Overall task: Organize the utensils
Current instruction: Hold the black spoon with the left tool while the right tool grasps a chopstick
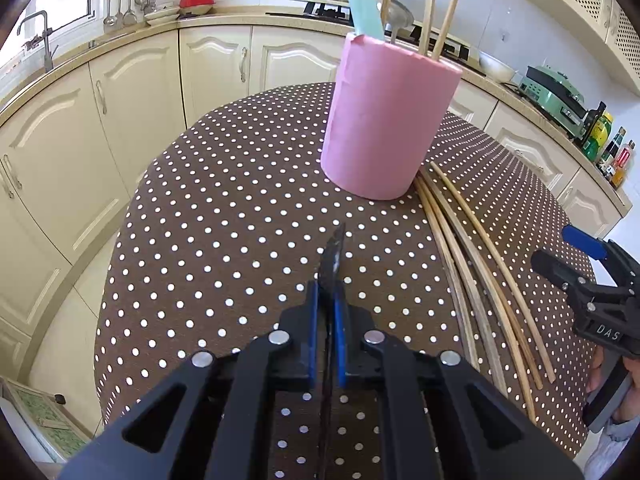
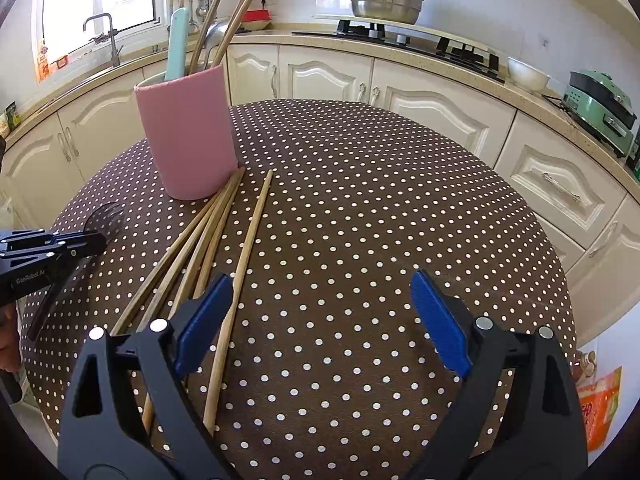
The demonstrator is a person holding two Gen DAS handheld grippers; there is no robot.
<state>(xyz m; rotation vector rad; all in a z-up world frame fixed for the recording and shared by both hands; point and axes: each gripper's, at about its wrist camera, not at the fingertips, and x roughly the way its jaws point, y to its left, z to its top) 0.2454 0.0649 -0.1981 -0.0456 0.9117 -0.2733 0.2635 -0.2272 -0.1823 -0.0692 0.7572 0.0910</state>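
Left gripper (image 1: 328, 308) clamps a black fork (image 1: 334, 252) just before the pink holder (image 1: 384, 120). Right gripper (image 2: 320, 320) gapes, empty, beside the chopsticks (image 2: 248, 248) by the holder.

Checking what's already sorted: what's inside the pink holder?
The pink holder holds a mint-green handle and several wooden chopsticks. Their lower ends are hidden by its wall.
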